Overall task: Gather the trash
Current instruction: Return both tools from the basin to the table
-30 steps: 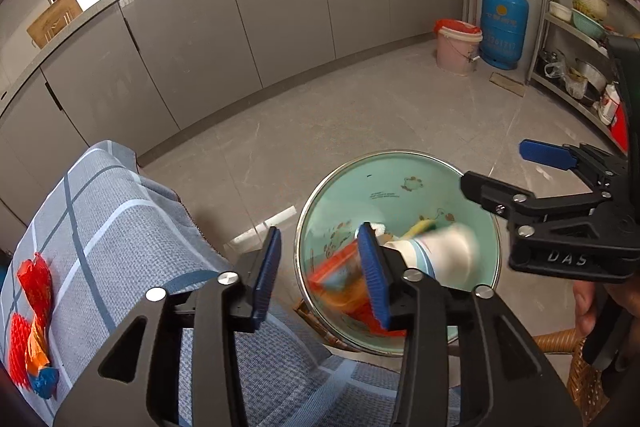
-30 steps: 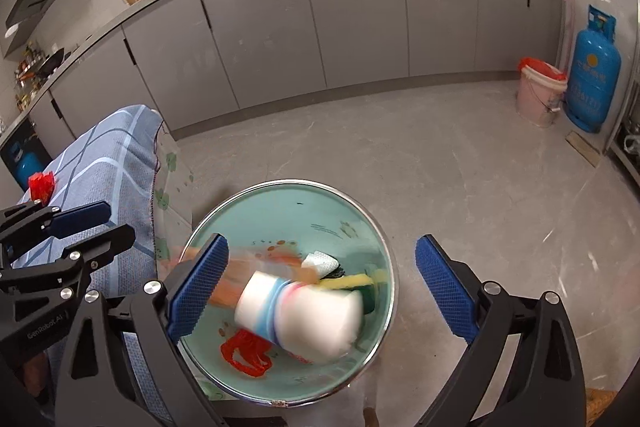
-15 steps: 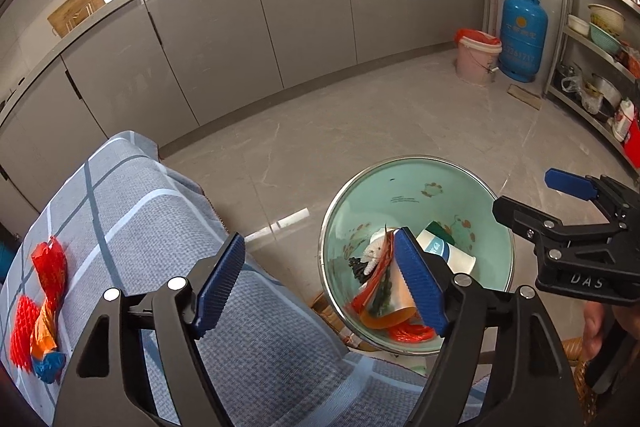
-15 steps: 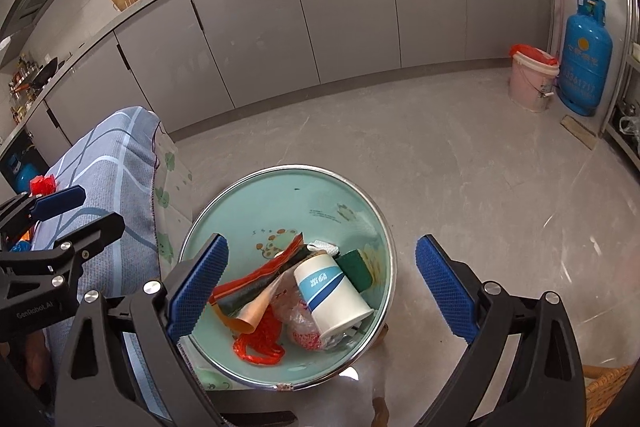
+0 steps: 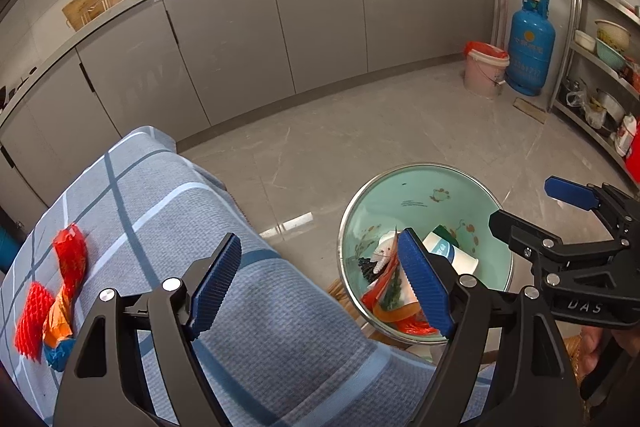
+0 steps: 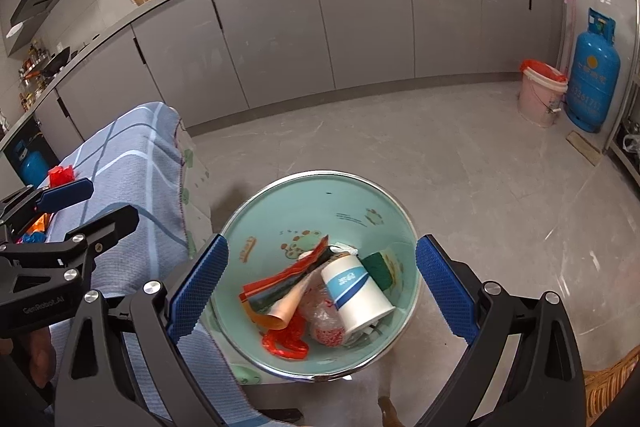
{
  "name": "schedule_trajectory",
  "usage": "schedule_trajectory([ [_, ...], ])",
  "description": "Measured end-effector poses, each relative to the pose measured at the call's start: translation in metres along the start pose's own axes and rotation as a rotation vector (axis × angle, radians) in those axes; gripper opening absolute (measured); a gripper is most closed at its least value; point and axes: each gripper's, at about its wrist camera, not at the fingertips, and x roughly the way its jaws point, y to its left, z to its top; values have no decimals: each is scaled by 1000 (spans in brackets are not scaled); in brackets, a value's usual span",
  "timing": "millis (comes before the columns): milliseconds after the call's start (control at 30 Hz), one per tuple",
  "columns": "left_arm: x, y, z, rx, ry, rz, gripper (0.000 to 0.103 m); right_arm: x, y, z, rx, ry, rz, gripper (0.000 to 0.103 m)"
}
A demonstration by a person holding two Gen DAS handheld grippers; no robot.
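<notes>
A mint-green bowl [image 6: 352,195] [image 5: 420,187] stands low beside the table and holds trash: a white paper cup [image 6: 356,293] [image 5: 450,255] with a blue band, orange and red wrappers [image 6: 280,291], red netting [image 6: 286,341]. My right gripper [image 6: 322,285] hovers above the bowl, open and empty. My left gripper [image 5: 320,283] is open and empty, over the edge of the blue checked cloth [image 5: 160,211]. More trash lies on that cloth at the far left: red netting and an orange-blue wrapper [image 5: 52,299].
Grey cabinets [image 5: 312,27] run along the back wall. A blue gas cylinder [image 5: 530,43] and a pink bucket [image 5: 484,73] stand at the right, by a metal shelf rack [image 5: 600,67]. A wicker surface [image 6: 612,387] shows at the lower right. Grey floor tiles lie between.
The paper cup and wrappers fell into the bowl and settled. My left gripper's jaws widened and drew back left over the cloth. Both grippers rose slightly.
</notes>
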Motion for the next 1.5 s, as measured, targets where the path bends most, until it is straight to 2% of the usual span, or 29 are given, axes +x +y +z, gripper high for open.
schedule_trajectory([
  [767,-36,48,-12,-79,-33,30,80,-17,68,5,-86,-12,42,94],
  [967,-45,71,-20,-116,-36,54,80,-17,92,6,-116,-10,67,94],
  [1233,-60,113,-36,-175,-40,114,85,-15,126,5,-160,-2,104,94],
  [1500,-80,167,-59,-223,-50,220,85,-10,170,10,-210,7,159,94],
])
